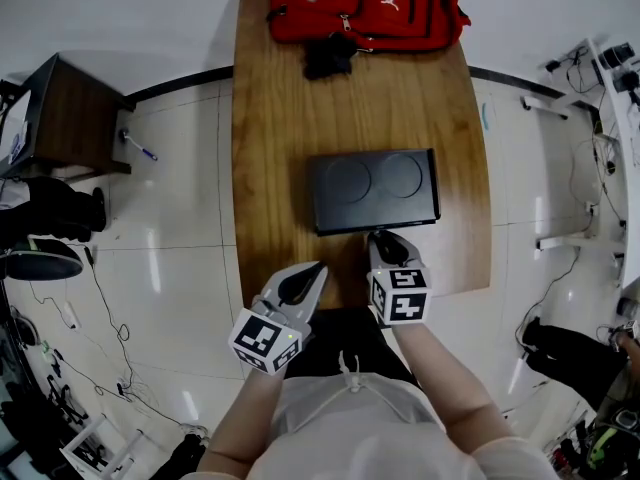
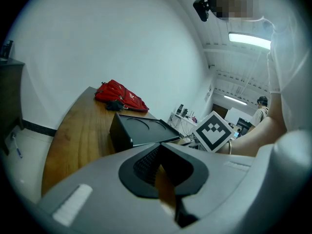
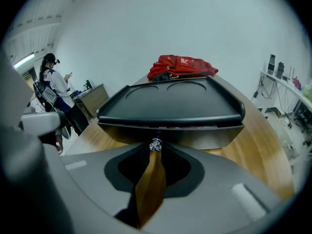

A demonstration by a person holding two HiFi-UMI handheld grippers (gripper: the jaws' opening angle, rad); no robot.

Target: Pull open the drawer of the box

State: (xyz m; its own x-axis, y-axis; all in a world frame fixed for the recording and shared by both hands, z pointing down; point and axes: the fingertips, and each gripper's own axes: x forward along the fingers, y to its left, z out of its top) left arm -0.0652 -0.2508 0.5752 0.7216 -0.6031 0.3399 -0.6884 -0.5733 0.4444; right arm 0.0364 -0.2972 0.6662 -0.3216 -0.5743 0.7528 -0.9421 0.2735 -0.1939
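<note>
Right gripper view: jaws pinching the drawer knob

My right gripper [image 3: 155, 151] has its jaws nearly together, tips nipping the small shiny knob [image 3: 155, 144] on the drawer [image 3: 195, 136] of the black box [image 3: 170, 106]. Left gripper [image 2: 159, 155]: jaws pressed together, nothing in them, at 8 o'clock of the right one, over the table [image 1: 275, 118] near edge. Right forearm [image 1: 445, 378] points to 12 o'clock, left forearm [image 1: 245, 418] to 1 o'clock. Box sits mid-table. Red backpack [image 1: 365, 3] at 12 o'clock, well apart. Open wood either side of box.
</note>
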